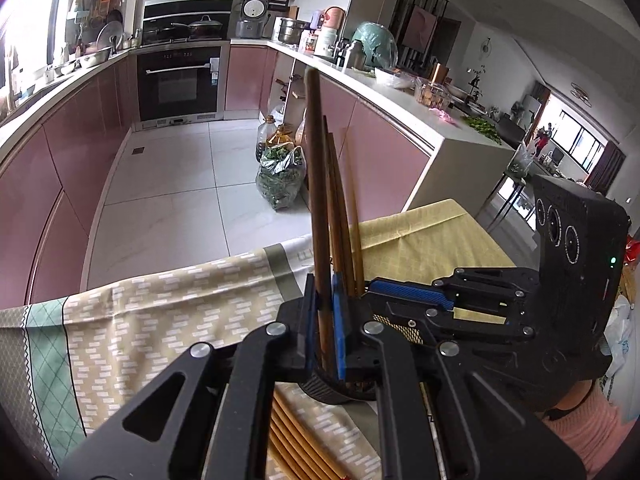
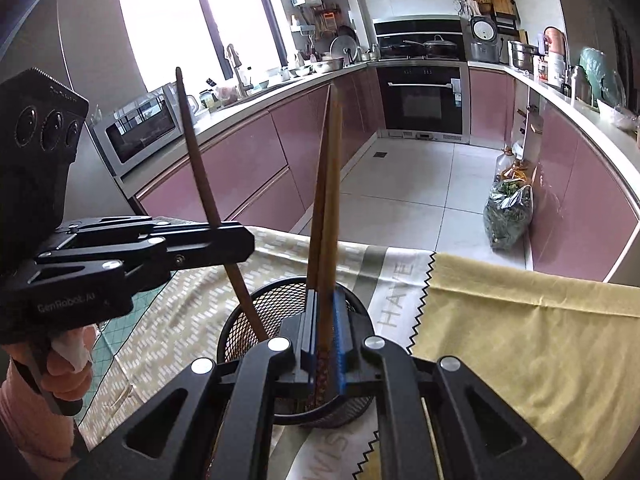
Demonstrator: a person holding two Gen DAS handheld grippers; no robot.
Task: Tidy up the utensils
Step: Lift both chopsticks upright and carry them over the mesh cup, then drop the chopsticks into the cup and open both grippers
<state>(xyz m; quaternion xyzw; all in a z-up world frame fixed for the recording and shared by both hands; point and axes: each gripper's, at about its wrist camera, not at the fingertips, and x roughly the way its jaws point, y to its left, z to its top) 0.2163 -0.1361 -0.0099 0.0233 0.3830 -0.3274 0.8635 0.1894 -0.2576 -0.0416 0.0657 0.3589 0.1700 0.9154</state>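
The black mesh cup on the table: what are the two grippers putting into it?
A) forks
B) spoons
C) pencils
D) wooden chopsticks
D: each gripper, left and right, is shut on a wooden chopstick whose lower end reaches into the black mesh cup.

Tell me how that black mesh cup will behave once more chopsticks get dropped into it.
The mesh cup looks light, being open wire, so it may tip or slide on the loose cloth. The tall chopsticks lean well above its rim, which probably adds leverage. The mesh itself seems stiff enough to hold its shape.
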